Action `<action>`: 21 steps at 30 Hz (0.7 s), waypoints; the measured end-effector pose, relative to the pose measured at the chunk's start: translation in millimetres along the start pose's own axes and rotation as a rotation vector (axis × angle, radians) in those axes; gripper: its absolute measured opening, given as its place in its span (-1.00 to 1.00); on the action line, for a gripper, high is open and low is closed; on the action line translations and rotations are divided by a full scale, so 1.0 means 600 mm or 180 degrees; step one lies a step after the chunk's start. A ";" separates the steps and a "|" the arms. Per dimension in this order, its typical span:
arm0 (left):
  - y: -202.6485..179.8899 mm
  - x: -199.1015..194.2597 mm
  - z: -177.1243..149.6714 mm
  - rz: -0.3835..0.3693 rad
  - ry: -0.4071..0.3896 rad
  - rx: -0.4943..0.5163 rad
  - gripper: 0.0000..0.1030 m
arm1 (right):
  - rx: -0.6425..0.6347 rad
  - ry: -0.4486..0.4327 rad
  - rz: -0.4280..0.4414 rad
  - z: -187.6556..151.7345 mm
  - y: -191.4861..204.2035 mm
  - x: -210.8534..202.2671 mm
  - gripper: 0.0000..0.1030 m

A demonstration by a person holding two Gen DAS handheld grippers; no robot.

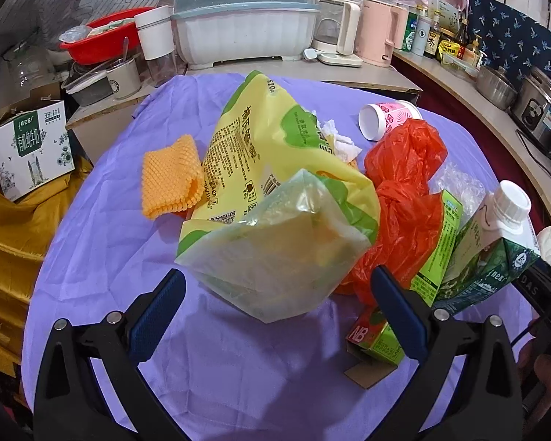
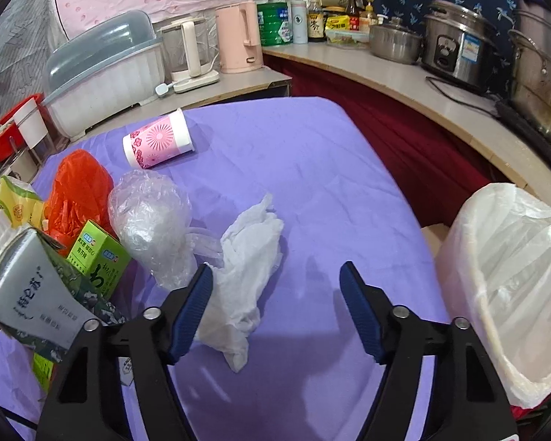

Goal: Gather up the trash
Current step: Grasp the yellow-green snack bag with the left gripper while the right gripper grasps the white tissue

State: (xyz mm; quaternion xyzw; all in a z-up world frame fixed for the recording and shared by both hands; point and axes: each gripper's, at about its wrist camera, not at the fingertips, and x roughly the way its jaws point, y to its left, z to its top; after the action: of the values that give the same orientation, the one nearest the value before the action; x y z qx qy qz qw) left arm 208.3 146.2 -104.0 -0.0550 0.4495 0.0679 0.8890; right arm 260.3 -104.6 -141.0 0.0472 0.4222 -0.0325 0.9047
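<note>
Our left tool (image 1: 277,308) stands apart, the yellow bag (image 1: 275,191) just ahead between its fingers, untouched. Our right tool (image 2: 275,305) is apart too, the white tissue (image 2: 246,268) against its left finger, the lined bin (image 2: 510,283) to its right beside the bench (image 2: 312,169).

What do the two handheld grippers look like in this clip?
Both match: the left gripper and right gripper have black plastic frames with triangular cut-outs and silver round fasteners at the joints. Each finger carries a long blue pad with a fine ribbed texture. No cables, markings or sleeves are clearly visible.
</note>
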 end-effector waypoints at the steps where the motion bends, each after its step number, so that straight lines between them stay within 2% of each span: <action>1: 0.003 0.001 0.002 -0.0006 -0.0004 -0.0009 0.87 | -0.0001 0.0028 0.0038 -0.001 0.003 0.006 0.08; 2: 0.005 0.002 0.004 -0.0015 -0.0009 -0.0022 0.87 | -0.0008 0.0048 0.0064 -0.002 0.006 0.011 0.00; 6: 0.023 0.000 0.014 -0.0041 -0.0061 -0.0100 0.87 | -0.0048 0.0158 0.0166 -0.010 0.018 0.029 -0.56; 7: 0.027 0.001 0.017 -0.0041 -0.0084 -0.0116 0.87 | -0.0045 0.0177 0.0184 -0.013 0.019 0.032 -0.64; 9: 0.031 0.006 0.023 -0.0050 -0.0099 -0.0125 0.87 | -0.0043 0.0181 0.0208 -0.016 0.020 0.031 -0.75; 14: 0.030 0.019 0.034 -0.0109 -0.0116 -0.0123 0.83 | 0.0006 0.0197 0.0229 -0.020 0.017 0.023 -0.78; 18: 0.028 0.020 0.039 -0.0272 -0.0098 -0.0117 0.48 | 0.0018 0.0209 0.0216 -0.025 0.013 0.010 -0.78; 19: 0.028 0.018 0.038 -0.0318 -0.0103 -0.0111 0.10 | 0.0018 0.0207 0.0210 -0.026 0.013 0.006 -0.78; 21: 0.025 0.020 0.039 -0.0366 -0.0032 -0.0066 0.03 | 0.0011 0.0205 0.0198 -0.029 0.012 -0.004 -0.78</action>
State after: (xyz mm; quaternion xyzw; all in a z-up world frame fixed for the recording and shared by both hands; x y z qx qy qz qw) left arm 231.0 165.8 -100.3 -0.0896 0.4404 0.0216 0.8931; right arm 246.6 -95.3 -149.9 0.0629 0.4493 -0.0036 0.8912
